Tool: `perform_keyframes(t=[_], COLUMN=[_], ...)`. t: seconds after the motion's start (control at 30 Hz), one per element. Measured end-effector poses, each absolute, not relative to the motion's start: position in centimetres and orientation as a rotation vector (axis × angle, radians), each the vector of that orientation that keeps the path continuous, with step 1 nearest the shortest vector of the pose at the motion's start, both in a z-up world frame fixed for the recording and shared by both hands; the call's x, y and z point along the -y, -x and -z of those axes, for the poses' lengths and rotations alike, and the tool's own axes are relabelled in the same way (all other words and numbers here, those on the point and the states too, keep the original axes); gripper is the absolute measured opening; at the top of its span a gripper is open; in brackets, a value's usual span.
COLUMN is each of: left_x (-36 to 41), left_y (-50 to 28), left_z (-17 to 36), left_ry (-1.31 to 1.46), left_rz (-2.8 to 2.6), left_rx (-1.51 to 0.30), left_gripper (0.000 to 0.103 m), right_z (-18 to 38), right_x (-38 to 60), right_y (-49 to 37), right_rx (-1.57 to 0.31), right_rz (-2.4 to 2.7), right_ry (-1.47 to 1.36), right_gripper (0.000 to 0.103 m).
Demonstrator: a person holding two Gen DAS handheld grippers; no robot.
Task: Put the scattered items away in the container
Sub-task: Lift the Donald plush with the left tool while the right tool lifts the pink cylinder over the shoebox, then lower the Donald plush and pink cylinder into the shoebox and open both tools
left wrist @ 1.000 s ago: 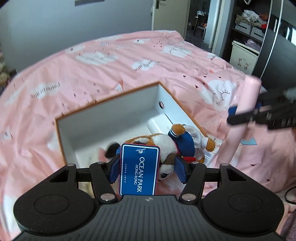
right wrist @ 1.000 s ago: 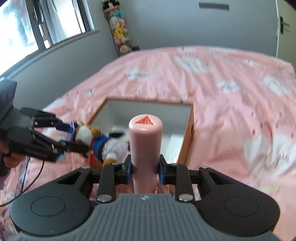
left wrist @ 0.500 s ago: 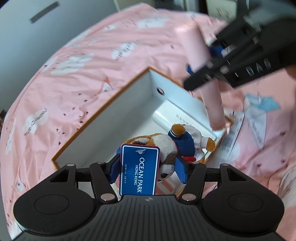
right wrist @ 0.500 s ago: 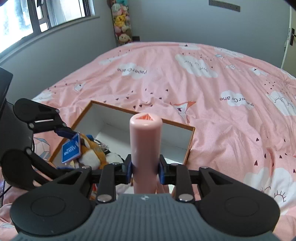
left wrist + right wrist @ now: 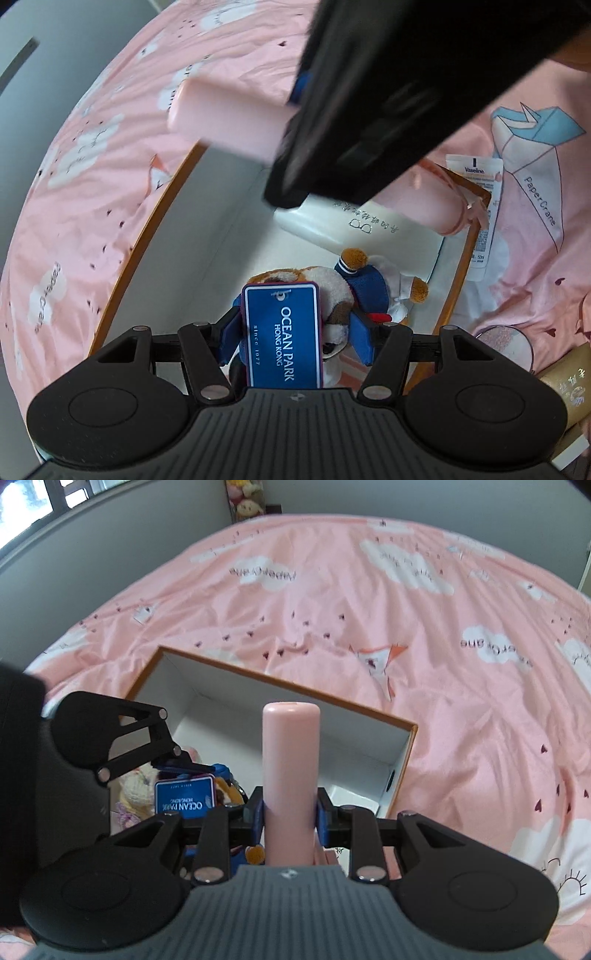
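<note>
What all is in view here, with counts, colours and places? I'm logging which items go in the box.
Box: one, white inside with orange-brown rim, on the bed.
Plush toy: one, brown, white and blue, with a blue tag, held over the box.
Pink bottle: one, held over the box.
White bottle: one, lying in the box.
Second pink bottle: one, at the box's far corner.
White tube: one, on the bed beside the box.
Round pink compact: one, on the bed.
Gold packet: one, frame edge.
Bedspread: one, pink with white clouds.
Left gripper: black, shut on the plush toy.
Right gripper: black, shut on the pink bottle.
</note>
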State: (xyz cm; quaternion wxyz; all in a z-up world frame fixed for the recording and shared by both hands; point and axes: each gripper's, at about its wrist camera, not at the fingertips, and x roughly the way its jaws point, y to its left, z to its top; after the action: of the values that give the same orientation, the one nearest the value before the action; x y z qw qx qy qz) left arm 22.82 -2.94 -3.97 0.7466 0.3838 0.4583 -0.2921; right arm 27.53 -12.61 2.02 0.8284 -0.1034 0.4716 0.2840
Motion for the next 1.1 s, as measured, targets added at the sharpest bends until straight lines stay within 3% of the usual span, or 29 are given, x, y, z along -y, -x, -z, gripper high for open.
perform_keyframes(t=[0.57, 0.97, 1.1], left_x=[2.1, 1.5, 1.3], left_y=[-24.3, -24.2, -23.9], left_z=[6.0, 6.4, 6.1], left_ry=[-0.734, -0.699, -0.698], left_rz=[0.738, 0.745, 0.746], left_rx=[-1.012, -0.988, -0.976], left_gripper=[0.074, 0.078, 0.078], right_z=[3.8, 4.1, 3.6], right_x=[10.6, 10.0, 10.2], right_y=[-31.3, -30.9, -31.3], right_rx=[-1.141, -1.127, -1.109], right_rz=[-0.440, -0.423, -0.414], right_ry=[0.324, 0.387, 0.398], right_gripper=[0.032, 0.033, 0.040])
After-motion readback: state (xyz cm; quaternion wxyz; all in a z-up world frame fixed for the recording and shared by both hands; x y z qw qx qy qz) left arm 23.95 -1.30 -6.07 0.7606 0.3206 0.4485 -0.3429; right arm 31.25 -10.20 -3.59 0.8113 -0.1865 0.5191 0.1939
